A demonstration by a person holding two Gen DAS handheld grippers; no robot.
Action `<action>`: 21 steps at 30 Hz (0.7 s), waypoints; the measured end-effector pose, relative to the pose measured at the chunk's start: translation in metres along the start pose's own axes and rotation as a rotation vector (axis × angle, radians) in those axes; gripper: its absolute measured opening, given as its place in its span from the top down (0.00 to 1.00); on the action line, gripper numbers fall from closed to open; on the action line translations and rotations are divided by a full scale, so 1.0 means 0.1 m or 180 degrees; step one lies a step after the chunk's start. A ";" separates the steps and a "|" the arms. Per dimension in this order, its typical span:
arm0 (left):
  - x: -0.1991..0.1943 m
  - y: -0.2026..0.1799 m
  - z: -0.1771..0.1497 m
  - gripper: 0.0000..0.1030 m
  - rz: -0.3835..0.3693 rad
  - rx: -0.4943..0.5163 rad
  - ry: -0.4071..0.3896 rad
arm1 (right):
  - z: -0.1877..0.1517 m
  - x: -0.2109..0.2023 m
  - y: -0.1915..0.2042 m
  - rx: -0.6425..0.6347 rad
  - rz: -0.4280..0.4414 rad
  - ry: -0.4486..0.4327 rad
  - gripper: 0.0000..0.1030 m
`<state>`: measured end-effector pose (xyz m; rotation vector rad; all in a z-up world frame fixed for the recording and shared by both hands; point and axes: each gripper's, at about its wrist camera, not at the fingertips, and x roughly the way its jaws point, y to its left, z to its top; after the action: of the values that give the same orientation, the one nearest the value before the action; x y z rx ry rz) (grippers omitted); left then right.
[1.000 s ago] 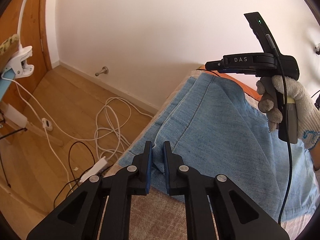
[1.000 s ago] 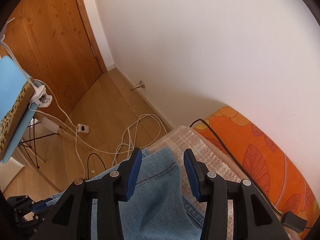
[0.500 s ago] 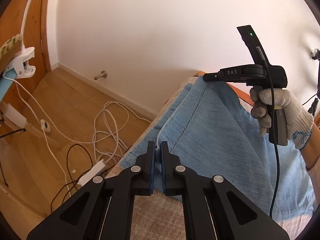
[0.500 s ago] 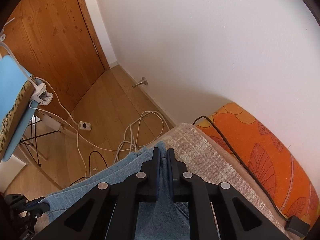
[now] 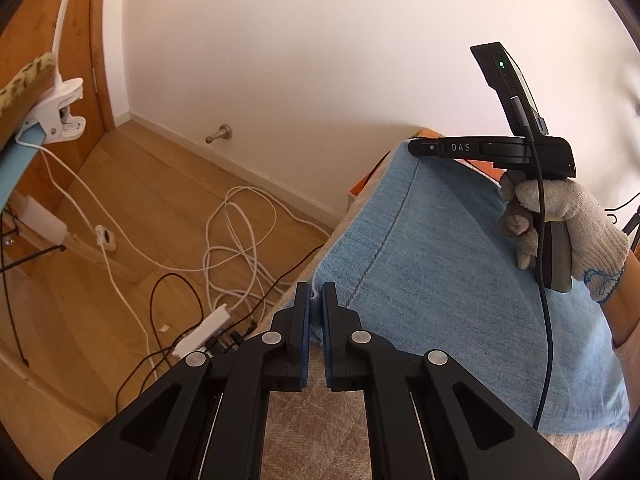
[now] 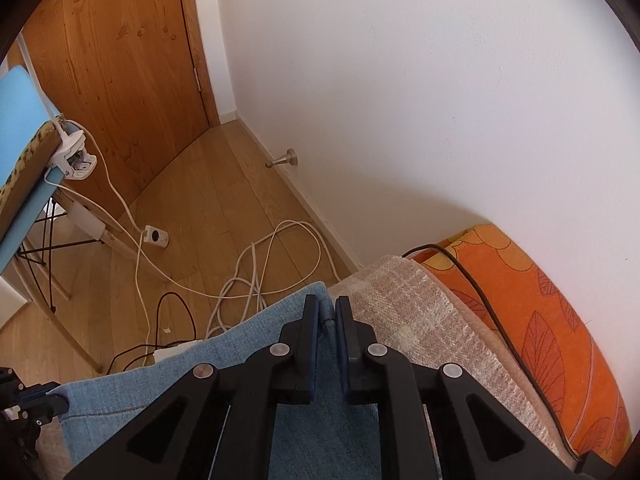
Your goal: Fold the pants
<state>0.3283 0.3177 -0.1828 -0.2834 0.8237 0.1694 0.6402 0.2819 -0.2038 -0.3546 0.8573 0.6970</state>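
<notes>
Light blue denim pants [image 5: 440, 280] lie on a bed, their near edge pulled taut between my two grippers. My left gripper [image 5: 316, 286] is shut on one corner of that edge, with denim pinched between the blue pads. My right gripper [image 6: 327, 300] grips the other corner [image 6: 320, 294]. Its jaws are opening slightly, and cloth still sits between the pads. In the left wrist view the right gripper [image 5: 414, 146] holds the edge up, carried by a white-gloved hand [image 5: 568, 220]. The left gripper [image 6: 32, 404] shows at the lower left of the right wrist view.
A beige woven blanket [image 6: 420, 320] covers the bed, and an orange leaf-print cushion [image 6: 540, 320] lies along the white wall with a black cable over it. White and black cables [image 5: 240, 240] tangle on the wooden floor. A wooden door [image 6: 120, 60] and a blue padded board [image 6: 20, 120] stand at left.
The right jaws came together on the pants' corner, then eased apart a little. The left jaws tightened on their corner. The denim edge now stretches straighter between the grippers.
</notes>
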 end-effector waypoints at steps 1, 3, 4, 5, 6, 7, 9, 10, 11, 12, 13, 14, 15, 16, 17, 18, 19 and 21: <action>-0.01 -0.01 0.00 0.92 0.0041 0.0024 -0.0005 | 0.01 -0.03 -0.02 0.0044 -0.0072 -0.0019 0.76; -0.04 -0.03 0.01 0.89 0.0096 0.0047 -0.0001 | 0.02 -0.15 -0.05 0.0046 -0.0195 -0.0116 0.65; -0.06 -0.03 0.01 0.88 0.0122 0.0059 -0.0024 | 0.02 -0.22 -0.06 0.0037 -0.0228 -0.0147 0.65; -0.09 -0.03 0.02 0.88 0.0155 0.0068 -0.0043 | 0.01 -0.31 -0.08 0.0047 -0.0224 -0.0194 0.63; -0.12 -0.03 0.02 0.88 0.0166 0.0071 -0.0059 | 0.01 -0.40 -0.10 0.0072 -0.0208 -0.0225 0.63; -0.16 -0.04 0.03 0.88 0.0169 0.0062 -0.0077 | 0.00 -0.49 -0.12 0.0103 -0.0184 -0.0260 0.63; -0.26 -0.08 0.04 0.88 0.0171 0.0071 -0.0113 | -0.05 -0.73 -0.15 0.0142 -0.0109 -0.0333 0.57; -0.31 -0.12 0.04 0.88 0.0150 0.0077 -0.0134 | -0.08 -0.85 -0.15 0.0136 -0.0125 -0.0380 0.56; -0.38 -0.16 0.05 0.88 0.0126 0.0087 -0.0152 | -0.12 -0.99 -0.15 0.0137 -0.0143 -0.0416 0.52; -0.45 -0.22 0.06 0.88 0.0101 0.0123 -0.0169 | -0.16 -1.13 -0.15 0.0144 -0.0119 -0.0444 0.49; -0.52 -0.28 0.07 0.88 0.0099 0.0172 -0.0203 | -0.22 -1.28 -0.14 0.0144 -0.0073 -0.0486 0.48; -0.61 -0.35 0.08 0.88 0.0101 0.0207 -0.0250 | -0.28 -1.44 -0.14 0.0154 -0.0056 -0.0507 0.48; -0.70 -0.42 0.10 0.88 0.0071 0.0231 -0.0283 | -0.35 -1.60 -0.13 0.0160 -0.0049 -0.0521 0.47; -0.78 -0.50 0.12 0.88 0.0025 0.0248 -0.0306 | -0.42 -1.77 -0.11 0.0153 -0.0040 -0.0546 0.47; -0.86 -0.57 0.13 0.88 -0.0027 0.0267 -0.0327 | -0.50 -1.94 -0.10 0.0135 -0.0042 -0.0561 0.45; -0.93 -0.65 0.14 0.88 -0.0063 0.0291 -0.0344 | -0.59 -2.12 -0.09 0.0122 -0.0060 -0.0570 0.44; -1.01 -0.72 0.15 0.88 -0.0094 0.0309 -0.0375 | -0.69 -2.30 -0.09 0.0126 -0.0062 -0.0572 0.44; -1.19 -0.89 0.14 0.87 -0.0184 0.0385 -0.0467 | -0.94 -2.70 -0.11 0.0138 -0.0100 -0.0579 0.44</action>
<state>0.2811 0.2325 -0.0693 -0.1786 0.6765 0.0846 0.4718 0.1106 -0.0485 -0.2607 0.6917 0.6698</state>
